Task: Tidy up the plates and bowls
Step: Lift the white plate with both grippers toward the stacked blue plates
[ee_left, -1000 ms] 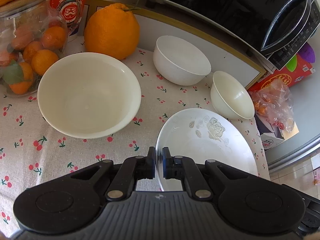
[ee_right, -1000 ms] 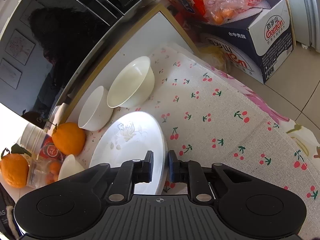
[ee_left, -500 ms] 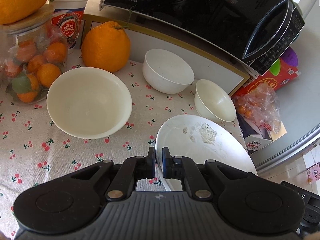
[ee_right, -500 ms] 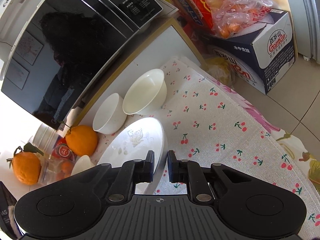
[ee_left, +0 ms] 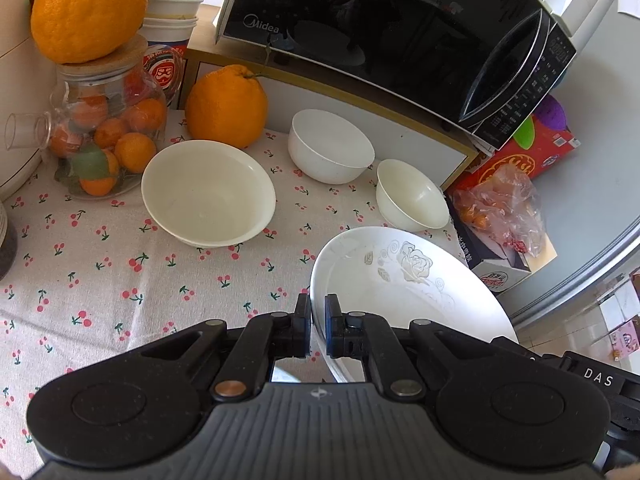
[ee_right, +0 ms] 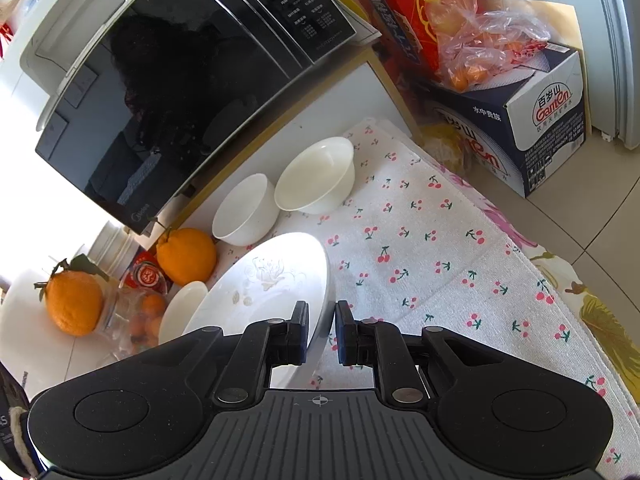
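Rose plate (ee_left: pixel 404 292): lifted clear of the cherry tablecloth (ee_left: pixel 100 280) and tilted, near the microwave (ee_left: pixel 392 36).
Left gripper (ee_left: pixel 317 326): clenched on the plate's left rim.
Right gripper (ee_right: pixel 321 330): pads straddle the opposite rim; firm contact cannot be confirmed.
Bowls: large bowl (ee_left: pixel 208 192), medium bowl (ee_left: pixel 330 146) and small bowl (ee_left: pixel 412 196) stand apart below the microwave.
Left view only: fruit jar (ee_left: pixel 106 128), whole large bowl.
Right view only: carton (ee_right: pixel 532 128) on the floor beyond the tablecloth; plate hides most of the large bowl.

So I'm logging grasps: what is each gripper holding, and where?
Both hold the rose plate by its rim: left gripper on one edge, right gripper on the opposite edge.
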`<action>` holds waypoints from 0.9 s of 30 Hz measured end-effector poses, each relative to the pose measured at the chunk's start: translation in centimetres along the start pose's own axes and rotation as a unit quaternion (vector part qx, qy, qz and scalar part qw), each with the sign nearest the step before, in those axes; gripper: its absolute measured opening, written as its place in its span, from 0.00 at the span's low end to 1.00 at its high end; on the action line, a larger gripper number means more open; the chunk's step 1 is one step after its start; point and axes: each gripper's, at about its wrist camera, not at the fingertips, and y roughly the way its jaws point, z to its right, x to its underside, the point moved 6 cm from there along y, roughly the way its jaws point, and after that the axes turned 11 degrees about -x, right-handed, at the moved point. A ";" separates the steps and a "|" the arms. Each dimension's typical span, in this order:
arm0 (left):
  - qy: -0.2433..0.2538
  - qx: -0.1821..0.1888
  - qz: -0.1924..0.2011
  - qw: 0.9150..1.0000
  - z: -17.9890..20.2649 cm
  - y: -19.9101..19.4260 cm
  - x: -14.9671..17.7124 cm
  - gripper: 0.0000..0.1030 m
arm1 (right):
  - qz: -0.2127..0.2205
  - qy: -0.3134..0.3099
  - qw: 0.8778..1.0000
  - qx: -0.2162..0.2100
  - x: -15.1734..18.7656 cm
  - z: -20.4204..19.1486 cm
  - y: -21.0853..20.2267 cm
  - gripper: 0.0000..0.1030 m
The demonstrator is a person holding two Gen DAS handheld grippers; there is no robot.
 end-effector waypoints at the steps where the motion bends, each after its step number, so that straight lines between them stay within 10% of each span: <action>1: 0.002 -0.001 0.000 1.000 -0.2 -0.3 0.2 0.05 | -0.002 0.000 1.000 0.000 0.2 -0.2 -0.2 0.14; 27: 0.020 -0.037 0.006 0.999 -6.1 -7.1 3.7 0.06 | -0.084 -0.044 0.995 -0.001 6.4 -6.3 -2.7 0.14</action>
